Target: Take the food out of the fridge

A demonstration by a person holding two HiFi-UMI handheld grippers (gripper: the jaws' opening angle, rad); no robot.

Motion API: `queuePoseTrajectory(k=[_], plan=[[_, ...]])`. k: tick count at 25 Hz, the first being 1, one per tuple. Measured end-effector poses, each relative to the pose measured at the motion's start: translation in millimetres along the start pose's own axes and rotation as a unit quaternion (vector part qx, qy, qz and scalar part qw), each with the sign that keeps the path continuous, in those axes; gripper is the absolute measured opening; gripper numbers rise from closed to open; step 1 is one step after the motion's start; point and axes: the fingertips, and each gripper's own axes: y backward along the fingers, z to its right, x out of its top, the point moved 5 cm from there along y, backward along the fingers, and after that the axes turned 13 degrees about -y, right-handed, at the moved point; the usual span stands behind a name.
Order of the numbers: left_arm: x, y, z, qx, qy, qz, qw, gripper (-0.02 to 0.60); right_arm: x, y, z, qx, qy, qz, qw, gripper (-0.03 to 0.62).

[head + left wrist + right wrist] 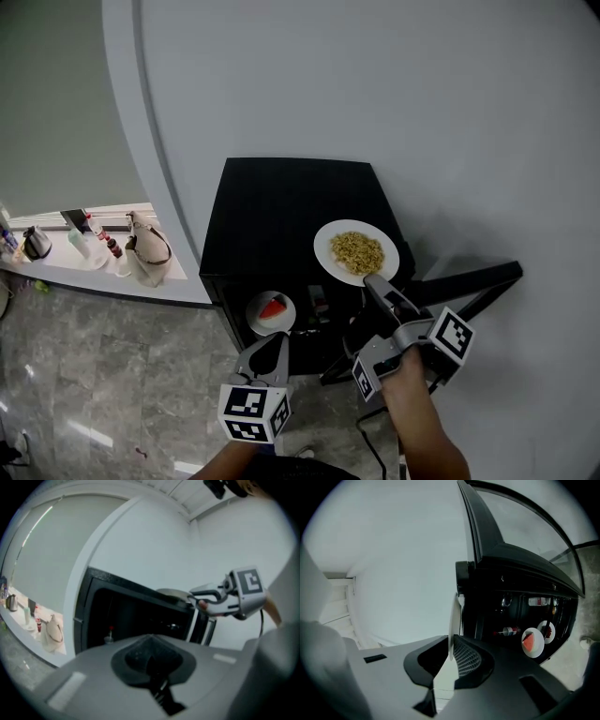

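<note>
Head view: we look steeply down on a black mini fridge (281,202) set vs. a plain white wall (422,112), its door (469,279) swung open to the right. Over the fridge top sits a white plate (322,248) w/ a heap of yellow noodles (357,251). We can't tell if the plate rests on the top or is held just above it.

The right gripper (374,281) has its jaws clamped on the near rim of that plate. In the right gripper view we see the rim edge-on, pinched between the two pads. A hand (412,386) holds this gripper from below.

The left gripper (277,337) hangs in front of the fridge opening, low and left of the right one, apart from everything. In the left gripper view its jaws are closed together w/ nothing between them.

Inside the open fridge we see a small white plate (255,315) w/ a red watermelon slice (273,307). Bottles show farther in, too dark to name.

Room: grey marbled stone floor (94,375), glossy w/ light streaks. At far left a white ledge (56,269) runs along the wall and carries a kettle (36,242), a few small bottles (112,247) and a beige bag (145,248). A black cable runs down near the right arm.
</note>
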Motion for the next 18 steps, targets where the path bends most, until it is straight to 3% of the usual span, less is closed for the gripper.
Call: queuePoseTrajectory(k=[10, 16, 18], plan=[[-7, 0, -1, -0.003, 0.006, -0.006, 1.0, -0.015, 8, -19, 10, 0.014, -0.006, 0.003, 1.0, 0.012], [-8, 0, 7, -0.009, 0.002, -0.008, 0.9999, -0.015, 8, -13, 8, 0.053, -0.013, -0.008, 0.998, 0.088], [-7, 1, 8, -0.009, 0.0, -0.007, 0.9999, -0.015, 6, -3, 11, 0.057, 0.014, -0.013, 0.998, 0.091]])
